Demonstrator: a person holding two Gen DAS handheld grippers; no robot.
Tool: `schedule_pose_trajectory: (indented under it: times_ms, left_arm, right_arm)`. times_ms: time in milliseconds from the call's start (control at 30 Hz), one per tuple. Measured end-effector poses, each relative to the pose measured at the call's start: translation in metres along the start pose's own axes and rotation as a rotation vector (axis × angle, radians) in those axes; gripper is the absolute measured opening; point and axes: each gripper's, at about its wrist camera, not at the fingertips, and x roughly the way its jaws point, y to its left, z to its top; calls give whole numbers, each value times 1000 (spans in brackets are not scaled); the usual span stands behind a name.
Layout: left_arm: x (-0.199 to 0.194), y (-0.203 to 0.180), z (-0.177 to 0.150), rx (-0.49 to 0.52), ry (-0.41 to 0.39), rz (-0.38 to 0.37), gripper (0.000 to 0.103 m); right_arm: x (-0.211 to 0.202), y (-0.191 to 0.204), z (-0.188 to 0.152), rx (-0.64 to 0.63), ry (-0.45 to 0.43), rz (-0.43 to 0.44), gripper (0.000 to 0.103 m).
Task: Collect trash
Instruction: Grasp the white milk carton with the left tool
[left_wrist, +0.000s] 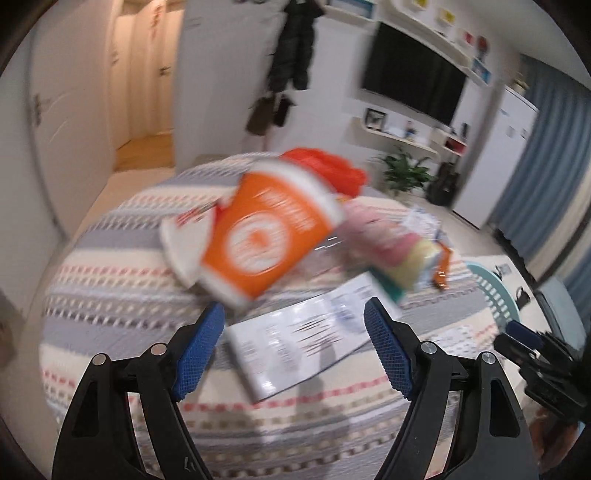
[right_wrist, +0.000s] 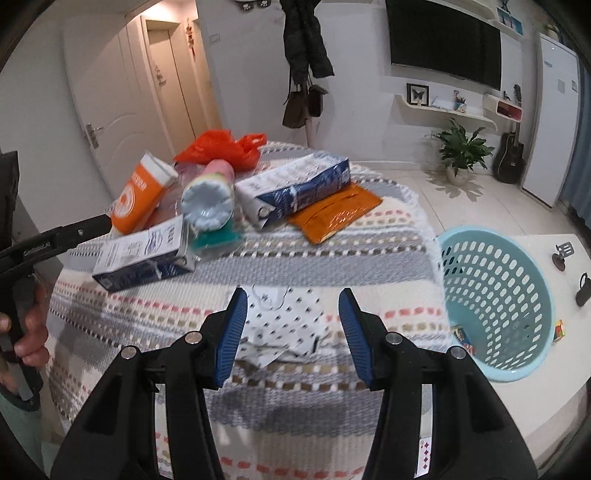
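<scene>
Trash lies on a striped knitted cloth. An orange paper cup (left_wrist: 266, 229) (right_wrist: 138, 195) lies tilted on its side beside a white lid (left_wrist: 181, 247). A white-blue carton (left_wrist: 306, 336) (right_wrist: 144, 254) lies in front of my open, empty left gripper (left_wrist: 295, 350). A pastel plastic cup stack (right_wrist: 210, 195) (left_wrist: 391, 251), a second carton (right_wrist: 295, 188), an orange foil packet (right_wrist: 336, 214) and a red plastic bag (right_wrist: 221, 147) lie further back. My open, empty right gripper (right_wrist: 291, 332) hovers over a crumpled dotted paper (right_wrist: 284, 325).
A light blue perforated basket (right_wrist: 495, 295) (left_wrist: 491, 291) stands to the right of the cloth on a white surface. A potted plant (right_wrist: 461, 151), guitar (right_wrist: 509, 155), wall TV and hanging coat are behind. The left view is motion-blurred.
</scene>
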Motion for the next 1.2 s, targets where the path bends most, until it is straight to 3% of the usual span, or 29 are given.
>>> schedule_pose_trajectory:
  times_ms: [100,233,333,567,767,867,933,1000,1100,1200]
  left_arm:
    - [9,11,-1,-7,16,35,75]
    - [17,16,-3,-34,50,-15,75]
    - [24,18,-16,-62,97,-90,65]
    - [19,-8,-36,-75,146,-273,65]
    - [14,-41,-63,23,226,-413,65]
    - [1,-54,-65,119,205,-371,67]
    - [-5,-59,-59,162,161,-307,74]
    - [-8,-64,-52,194,115,-246,89]
    - [3,-70,-42,230,105,-192,89]
    - [34,-83,-33,273,151,-150,89]
  right_arm:
    - [4,-2,-2,21,27,8,48]
    - [3,-4,-4,32,32,1,48]
    - [1,-7,-5,40,32,1,48]
    - [2,-9,-8,51,37,6,48]
    - [3,-15,-8,65,40,2,48]
    - [2,-20,-8,71,37,1,48]
    - [5,-21,-9,74,43,2,48]
    - [7,-21,-8,79,48,12,48]
    - [9,-17,-5,77,52,22,48]
    - [8,-13,5,57,34,17,48]
